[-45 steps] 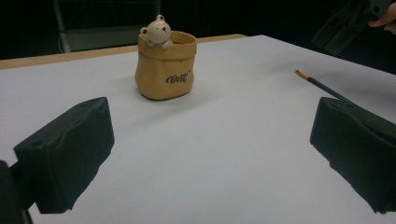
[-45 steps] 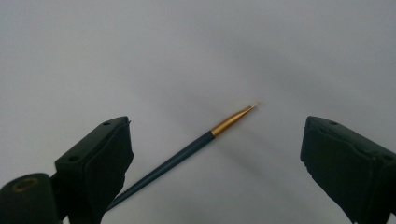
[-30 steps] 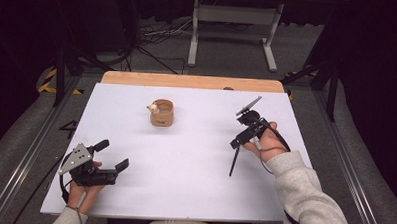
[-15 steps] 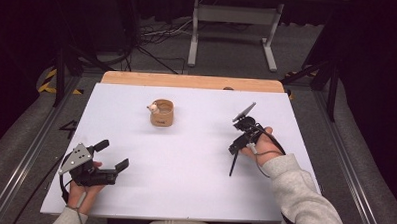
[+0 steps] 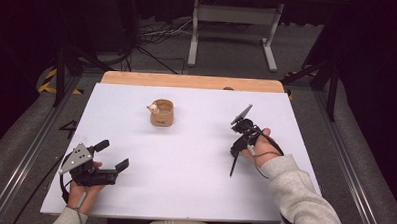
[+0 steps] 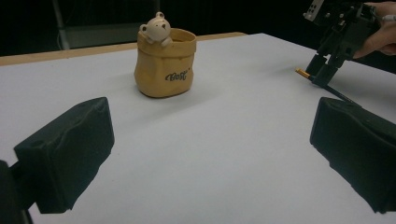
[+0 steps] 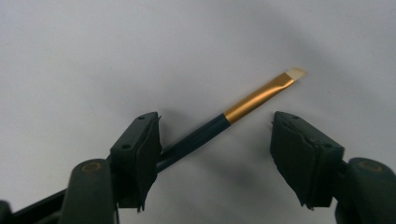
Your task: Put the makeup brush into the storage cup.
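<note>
A thin paintbrush point(image 7: 243, 105) with a black handle, gold ferrule and pale tip lies on the white table point(image 5: 184, 181) at the right. My right gripper point(image 7: 215, 140) is open and straddles it, with the handle running close beside one jaw. From above, that right gripper point(image 5: 236, 147) points down at the brush point(image 5: 232, 165). My left gripper point(image 5: 112, 155) rests open at the near left, nothing between its jaws. A tan pouch-shaped cup point(image 5: 162, 114) with a small bear figure on its rim stands at the far middle; the left gripper view faces this cup point(image 6: 164, 65).
The white table ends in a wooden strip point(image 5: 187, 81) along its far edge. Beyond it are a metal stand point(image 5: 232, 23) and floor cables. In the left gripper view, the right gripper point(image 6: 327, 65) and brush point(image 6: 324, 86) sit at the far right.
The right hand has drifted slightly nearer and lower over the brush. The brush, the cup and the left gripper have stayed in place.
</note>
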Demonstrator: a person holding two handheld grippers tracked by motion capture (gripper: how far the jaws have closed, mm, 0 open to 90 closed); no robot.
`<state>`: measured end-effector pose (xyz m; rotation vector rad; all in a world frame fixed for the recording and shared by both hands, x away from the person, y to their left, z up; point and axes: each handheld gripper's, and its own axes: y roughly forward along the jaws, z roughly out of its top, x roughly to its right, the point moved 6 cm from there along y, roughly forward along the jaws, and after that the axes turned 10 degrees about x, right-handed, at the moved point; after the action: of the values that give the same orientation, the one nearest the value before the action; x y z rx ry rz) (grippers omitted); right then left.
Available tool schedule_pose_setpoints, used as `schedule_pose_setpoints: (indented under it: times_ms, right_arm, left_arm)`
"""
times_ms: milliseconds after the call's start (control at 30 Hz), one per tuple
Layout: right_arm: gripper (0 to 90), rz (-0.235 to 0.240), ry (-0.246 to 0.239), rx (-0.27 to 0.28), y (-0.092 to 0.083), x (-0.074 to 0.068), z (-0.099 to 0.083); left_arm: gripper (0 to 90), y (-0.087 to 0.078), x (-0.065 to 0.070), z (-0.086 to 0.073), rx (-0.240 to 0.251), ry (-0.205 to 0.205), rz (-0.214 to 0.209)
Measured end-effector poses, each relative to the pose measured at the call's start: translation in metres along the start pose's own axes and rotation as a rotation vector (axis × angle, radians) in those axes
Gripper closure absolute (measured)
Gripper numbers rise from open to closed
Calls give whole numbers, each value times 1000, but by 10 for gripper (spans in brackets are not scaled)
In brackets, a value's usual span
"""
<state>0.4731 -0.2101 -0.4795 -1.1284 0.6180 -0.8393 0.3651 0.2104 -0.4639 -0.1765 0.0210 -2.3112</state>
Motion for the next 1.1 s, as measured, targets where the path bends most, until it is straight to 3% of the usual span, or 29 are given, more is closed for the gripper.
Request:
schedule_pose_setpoints:
  times_ms: [200,433,700,833,1100]
  right_arm:
    - [477,-34,-29,-11,-1,1,-1]
    - [575,-29,-46,-25,-2,-3,-1]
    - [780,-19,-63,-40,-2,-7,1]
    - [827,-19,-69,-49,-2,-8,1]
    - [837,-26,-85,-56,-2,-9,2]
  left_arm:
    - [6,0,0,0,-2,3,0]
    - [6,0,0,0,-2,3,0]
    - [13,0,0,0,6,3,2]
    - [13,0,0,0,0,4,2]
    - [13,0,0,0,-2,0,1]
